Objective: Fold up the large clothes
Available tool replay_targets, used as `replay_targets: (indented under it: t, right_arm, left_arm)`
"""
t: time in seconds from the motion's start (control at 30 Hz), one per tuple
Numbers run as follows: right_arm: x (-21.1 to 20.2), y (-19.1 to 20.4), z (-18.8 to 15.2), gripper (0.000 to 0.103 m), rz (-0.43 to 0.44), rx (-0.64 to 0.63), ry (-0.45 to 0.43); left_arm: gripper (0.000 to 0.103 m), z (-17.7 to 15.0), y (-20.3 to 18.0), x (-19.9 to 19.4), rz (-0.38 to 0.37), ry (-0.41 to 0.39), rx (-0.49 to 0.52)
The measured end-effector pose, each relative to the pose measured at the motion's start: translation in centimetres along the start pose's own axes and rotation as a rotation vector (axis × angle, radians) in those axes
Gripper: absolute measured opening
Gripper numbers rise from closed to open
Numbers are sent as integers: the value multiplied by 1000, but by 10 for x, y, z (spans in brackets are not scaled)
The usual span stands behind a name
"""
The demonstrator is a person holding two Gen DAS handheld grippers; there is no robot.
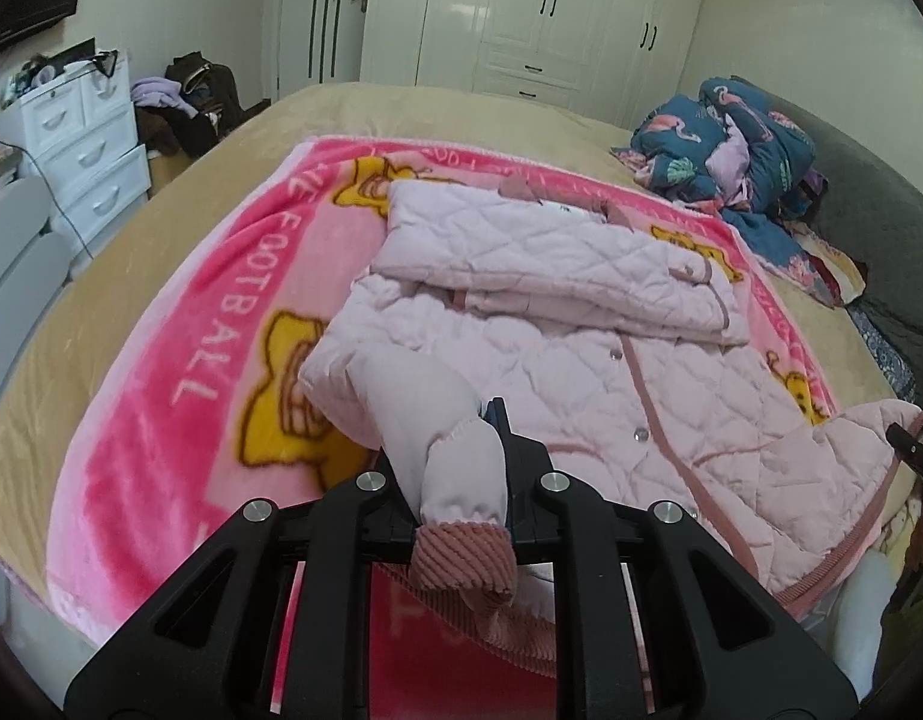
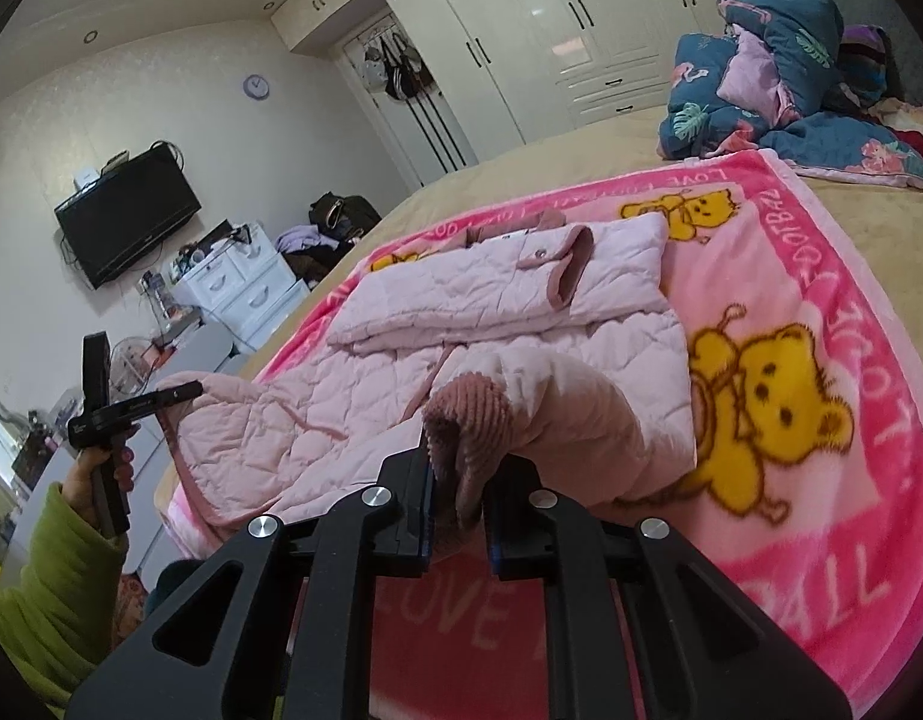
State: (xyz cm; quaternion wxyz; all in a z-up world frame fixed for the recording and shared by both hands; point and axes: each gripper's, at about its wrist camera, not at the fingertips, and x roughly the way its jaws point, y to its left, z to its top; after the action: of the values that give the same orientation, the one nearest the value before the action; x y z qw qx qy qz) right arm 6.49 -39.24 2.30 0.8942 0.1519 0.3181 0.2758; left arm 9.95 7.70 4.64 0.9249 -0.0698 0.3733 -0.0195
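L claw (image 1: 455,456) pinches cuff (image 1: 464,558); TV (image 2: 128,216) only R-cam.

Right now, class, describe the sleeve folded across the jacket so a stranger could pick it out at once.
Find the pink bear blanket on the bed, then the quilted pale-pink jacket lying on it. The folded sleeve crosses its upper half. Unlike the other sleeve, no hand-held gripper holds it.

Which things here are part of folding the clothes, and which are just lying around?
Job in hand: pink quilted jacket; corduroy cuff clamped in the left gripper; right gripper, also clamping a cuff; bear blanket underneath.
Lying about: blue flamingo quilt; clothes heap; white drawers; wall TV.
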Motion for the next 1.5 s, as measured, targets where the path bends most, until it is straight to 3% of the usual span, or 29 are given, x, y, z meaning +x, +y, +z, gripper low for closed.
replay_targets:
  t: [0.3,0.97,1.5]
  right_arm:
    - [10,-8,21,11,-7,4,-38]
    - [36,-24,73,11,-47,3,-99]
    - [54,-31,145,11,-72,-44,-191]
  left_arm:
    - [9,22,1,8,1,-21,-21]
    - [9,81,-15,33,19,-51,31]
    - [9,144,-23,46,38,-105,39]
